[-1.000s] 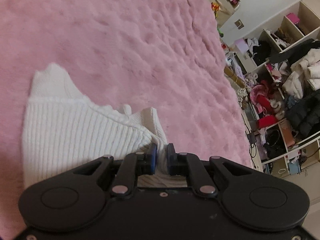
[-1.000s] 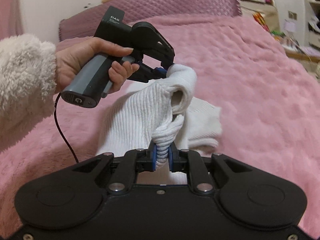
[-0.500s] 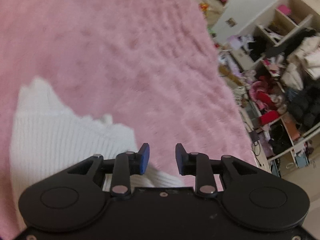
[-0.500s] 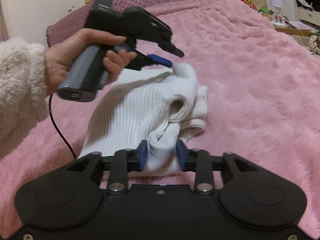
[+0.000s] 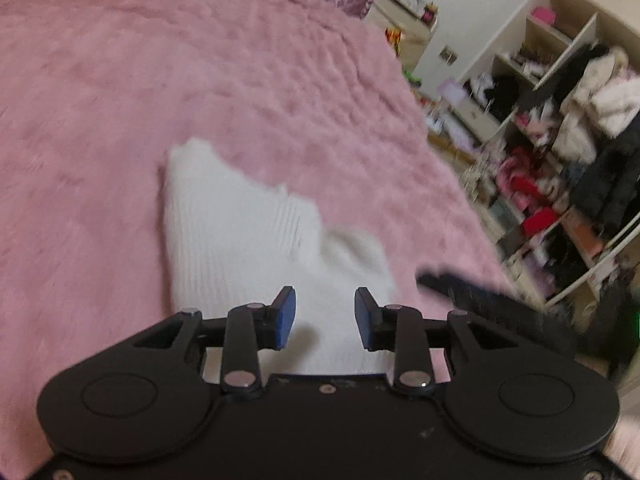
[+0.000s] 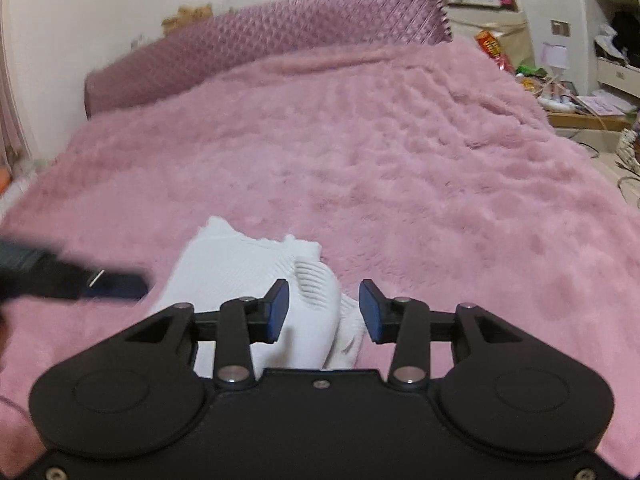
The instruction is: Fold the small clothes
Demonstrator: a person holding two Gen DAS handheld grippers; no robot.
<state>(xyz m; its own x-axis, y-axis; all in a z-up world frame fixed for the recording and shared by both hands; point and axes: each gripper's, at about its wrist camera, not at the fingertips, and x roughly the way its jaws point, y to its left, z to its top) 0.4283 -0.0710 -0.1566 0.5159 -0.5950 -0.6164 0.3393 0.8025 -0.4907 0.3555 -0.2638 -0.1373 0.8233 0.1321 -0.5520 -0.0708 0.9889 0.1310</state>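
Lying folded on the pink bed [image 6: 400, 168], the white sweater [image 6: 240, 272] is no longer held: left gripper [image 5: 325, 316] and right gripper [image 6: 323, 310] have just been opening and stand released, nothing between the pads. Only the left view shows shelves [image 5: 560, 120] at right.

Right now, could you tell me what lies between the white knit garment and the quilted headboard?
Only bare pink fluffy blanket lies between the white knit garment and quilted headboard, in the right wrist view.
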